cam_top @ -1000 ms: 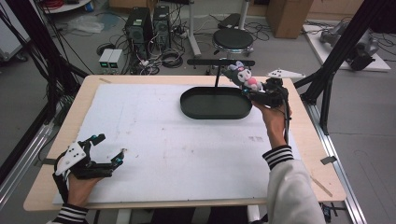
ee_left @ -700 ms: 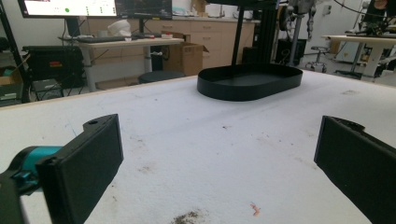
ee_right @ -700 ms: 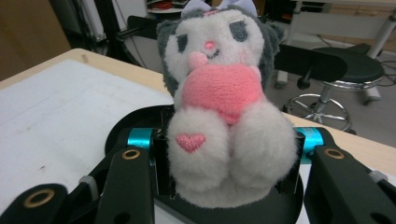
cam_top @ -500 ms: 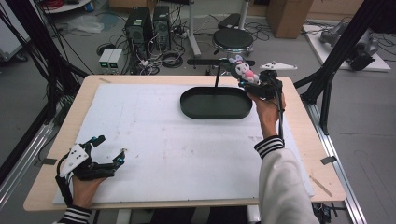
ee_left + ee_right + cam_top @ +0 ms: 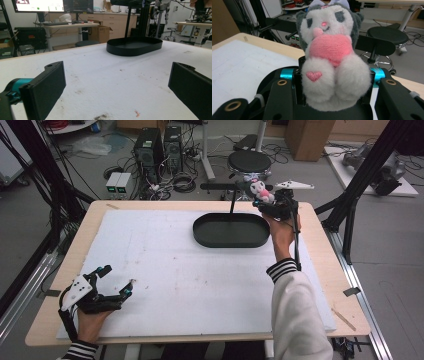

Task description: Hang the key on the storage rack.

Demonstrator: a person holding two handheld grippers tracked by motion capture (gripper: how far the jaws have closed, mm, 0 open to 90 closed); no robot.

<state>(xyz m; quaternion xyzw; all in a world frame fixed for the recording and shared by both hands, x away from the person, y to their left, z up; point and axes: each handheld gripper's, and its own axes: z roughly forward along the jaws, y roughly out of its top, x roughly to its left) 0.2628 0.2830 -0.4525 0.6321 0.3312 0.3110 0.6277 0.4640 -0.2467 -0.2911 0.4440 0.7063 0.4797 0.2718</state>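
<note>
My right tongs (image 5: 267,201) sit in the upper right of the high view, clamped on a plush (image 5: 259,190), just past the far right end of the black tray (image 5: 231,231). In the right gripper view the plush (image 5: 332,52) takes up the middle of the frame, upright and facing the camera, grey-hooded with a white face, a pink belly and a small pink heart on one foot; my jaws press in on its lower body from both sides. The tray lies right of centre in the upper half of the high view, on the white sheet (image 5: 165,270) that covers the desk (image 5: 330,265). My left tongs (image 5: 116,281) rest in the lower left of that view, on the sheet near the desk's near edge, jaws wide apart with nothing between them. In the left gripper view the tray (image 5: 134,46) stands well ahead, above centre.
</note>
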